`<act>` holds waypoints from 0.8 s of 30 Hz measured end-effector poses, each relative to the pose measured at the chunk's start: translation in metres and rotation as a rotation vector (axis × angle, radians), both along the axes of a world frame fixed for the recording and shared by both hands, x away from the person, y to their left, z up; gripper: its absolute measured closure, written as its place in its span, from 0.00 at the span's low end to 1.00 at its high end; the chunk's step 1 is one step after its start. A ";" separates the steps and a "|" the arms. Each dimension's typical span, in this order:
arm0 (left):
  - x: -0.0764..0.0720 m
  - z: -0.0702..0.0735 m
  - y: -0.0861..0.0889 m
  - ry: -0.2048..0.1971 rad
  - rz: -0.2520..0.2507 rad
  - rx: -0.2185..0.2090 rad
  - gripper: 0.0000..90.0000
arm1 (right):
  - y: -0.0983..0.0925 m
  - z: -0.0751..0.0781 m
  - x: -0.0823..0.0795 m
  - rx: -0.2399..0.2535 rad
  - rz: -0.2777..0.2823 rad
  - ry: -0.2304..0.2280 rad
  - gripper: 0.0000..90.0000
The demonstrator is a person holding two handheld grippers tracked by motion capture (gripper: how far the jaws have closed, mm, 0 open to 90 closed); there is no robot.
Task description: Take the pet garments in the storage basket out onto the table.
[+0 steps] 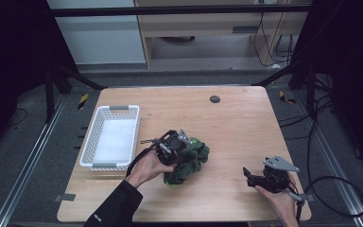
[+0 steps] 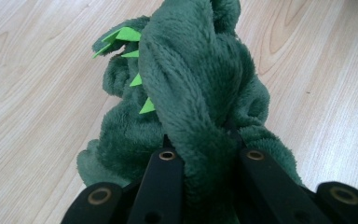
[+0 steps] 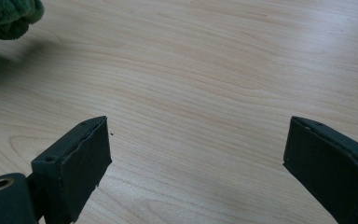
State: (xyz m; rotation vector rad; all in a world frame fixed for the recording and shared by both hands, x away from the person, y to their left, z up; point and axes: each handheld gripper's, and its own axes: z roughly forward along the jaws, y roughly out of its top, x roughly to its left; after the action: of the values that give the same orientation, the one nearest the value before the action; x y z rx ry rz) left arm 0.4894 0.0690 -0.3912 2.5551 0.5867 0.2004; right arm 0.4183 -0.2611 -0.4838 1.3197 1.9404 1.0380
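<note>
- Our left gripper (image 2: 209, 140) has its fingers (image 2: 165, 175) clenched on a fold of the green plush dinosaur (image 2: 186, 88), pinching a ridge of fabric so that the soft body can probably be lifted.
- Beyond those fingers the toy slumps on the desk (image 1: 236, 123); the white basket (image 1: 109, 137) sits off to their left, a likely destination.
- Our right gripper (image 3: 196, 154) hovers with released fingers over bare desk, well apart from the toy.
- The left gripper view shows the pinch itself; the high view shows the basket.

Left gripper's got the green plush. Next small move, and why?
Probably lift it and carry it left toward the white basket. The left gripper is shut on a fold of the green plush toy, which rests on the table; the right gripper idles open.
</note>
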 end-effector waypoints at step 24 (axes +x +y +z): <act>-0.005 -0.033 -0.003 0.032 -0.008 -0.012 0.69 | -0.001 -0.001 0.000 -0.005 -0.002 0.004 0.07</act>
State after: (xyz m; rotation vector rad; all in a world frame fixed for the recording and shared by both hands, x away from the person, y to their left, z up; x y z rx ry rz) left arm 0.4843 0.0665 -0.4239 2.5532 0.5882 0.1530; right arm 0.4187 -0.2622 -0.4850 1.3214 1.9429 1.0292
